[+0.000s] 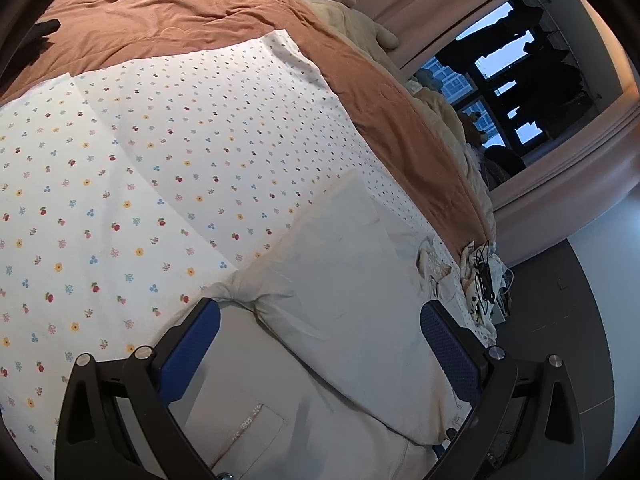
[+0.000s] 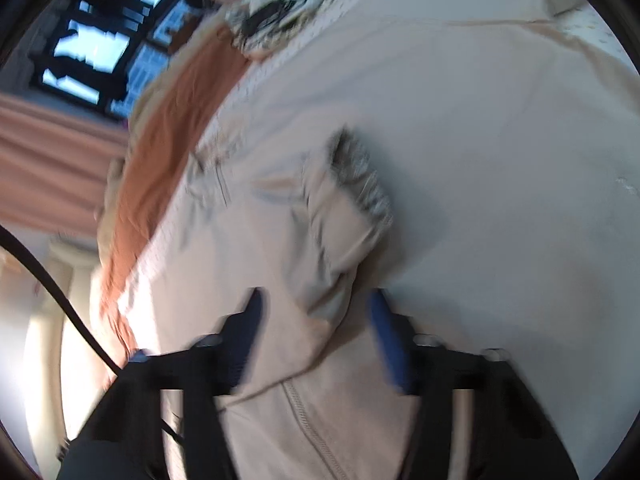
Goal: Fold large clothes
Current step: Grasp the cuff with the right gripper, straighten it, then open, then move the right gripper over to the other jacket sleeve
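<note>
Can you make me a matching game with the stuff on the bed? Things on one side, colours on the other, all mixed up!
Things:
1. blanket
2. sheet
3. jacket
4. gripper pads

Colours:
A. blue
B. white with little fruits and flowers
C. rusty orange
D. plain pale cream

Pairs: 1-C, 2-B, 3-D, 4-A

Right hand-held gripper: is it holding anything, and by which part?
Cannot be told for sure: a bunched fold of the cream jacket lies between the right hand-held gripper pads, but blur hides whether they press it.
</note>
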Motion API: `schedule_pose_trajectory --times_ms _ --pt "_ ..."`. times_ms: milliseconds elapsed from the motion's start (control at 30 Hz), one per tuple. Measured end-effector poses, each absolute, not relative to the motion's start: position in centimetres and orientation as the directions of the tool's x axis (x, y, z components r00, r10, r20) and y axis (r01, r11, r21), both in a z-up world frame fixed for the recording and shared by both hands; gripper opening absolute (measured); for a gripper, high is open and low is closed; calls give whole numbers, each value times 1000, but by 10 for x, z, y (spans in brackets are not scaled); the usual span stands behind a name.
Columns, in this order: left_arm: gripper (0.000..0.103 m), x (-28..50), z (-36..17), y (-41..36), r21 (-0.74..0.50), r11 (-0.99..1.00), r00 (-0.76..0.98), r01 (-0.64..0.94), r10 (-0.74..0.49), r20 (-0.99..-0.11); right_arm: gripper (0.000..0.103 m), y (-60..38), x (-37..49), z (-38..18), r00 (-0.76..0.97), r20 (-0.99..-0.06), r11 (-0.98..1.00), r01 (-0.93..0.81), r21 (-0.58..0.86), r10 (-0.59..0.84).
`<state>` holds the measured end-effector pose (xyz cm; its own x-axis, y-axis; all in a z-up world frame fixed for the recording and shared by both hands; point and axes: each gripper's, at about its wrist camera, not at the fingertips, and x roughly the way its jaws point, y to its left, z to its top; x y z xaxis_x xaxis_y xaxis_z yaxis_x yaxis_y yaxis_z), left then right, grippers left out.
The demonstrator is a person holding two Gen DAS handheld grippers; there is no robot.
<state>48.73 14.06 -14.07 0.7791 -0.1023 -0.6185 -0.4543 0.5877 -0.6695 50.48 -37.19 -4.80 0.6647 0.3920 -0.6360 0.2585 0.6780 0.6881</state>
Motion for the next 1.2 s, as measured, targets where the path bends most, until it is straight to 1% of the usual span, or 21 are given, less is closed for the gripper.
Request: schedule_pose_trajectory --times_ms 33,67,200,467,567,767,833,867,900,933,967,1033,1200 --pt "102 487 -142 143 -665 587 777 -462 -94 -623 32 -369 514 -50 657 -637 683 246 688 404" --pt "102 488 -143 146 -658 589 773 -469 -88 -629 25 -369 519 -53 650 -641 692 237 681 408" --pt "102 492 -150 150 -632 602 756 -488 -70 -651 19 -378 537 -62 667 -632 689 241 684 394" --pt "102 498 -160 151 -600 621 732 -505 -61 -679 18 -379 549 -69 700 -593 671 218 708 398" --pt "102 499 -162 150 -594 620 724 -513 -59 -687 18 -369 546 -80 702 -583 657 217 722 408" --pt "102 499 -158 142 -579 622 718 -526 -40 -695 19 -371 545 -86 677 -592 642 227 733 436" --pt "102 500 -152 132 -557 646 719 -522 -18 -695 27 -373 541 -81 670 -602 641 239 729 435" --pt "102 501 -148 125 -550 665 725 -506 -18 -689 44 -376 536 -76 679 -602 650 239 722 419" --pt "102 502 -144 119 -548 681 733 -486 -25 -680 66 -377 532 -70 691 -597 656 234 718 408" --pt "102 503 -140 113 -551 692 741 -466 -34 -670 74 -378 529 -64 703 -588 661 224 716 399" --pt "102 503 -137 108 -556 699 750 -450 -42 -660 79 -381 523 -57 716 -582 667 218 712 387" --pt "102 501 -129 98 -567 706 770 -425 -47 -636 79 -386 513 -47 729 -580 680 217 700 364" --pt "102 493 -118 76 -604 698 804 -385 -67 -591 79 -398 484 -23 778 -542 681 212 701 316"
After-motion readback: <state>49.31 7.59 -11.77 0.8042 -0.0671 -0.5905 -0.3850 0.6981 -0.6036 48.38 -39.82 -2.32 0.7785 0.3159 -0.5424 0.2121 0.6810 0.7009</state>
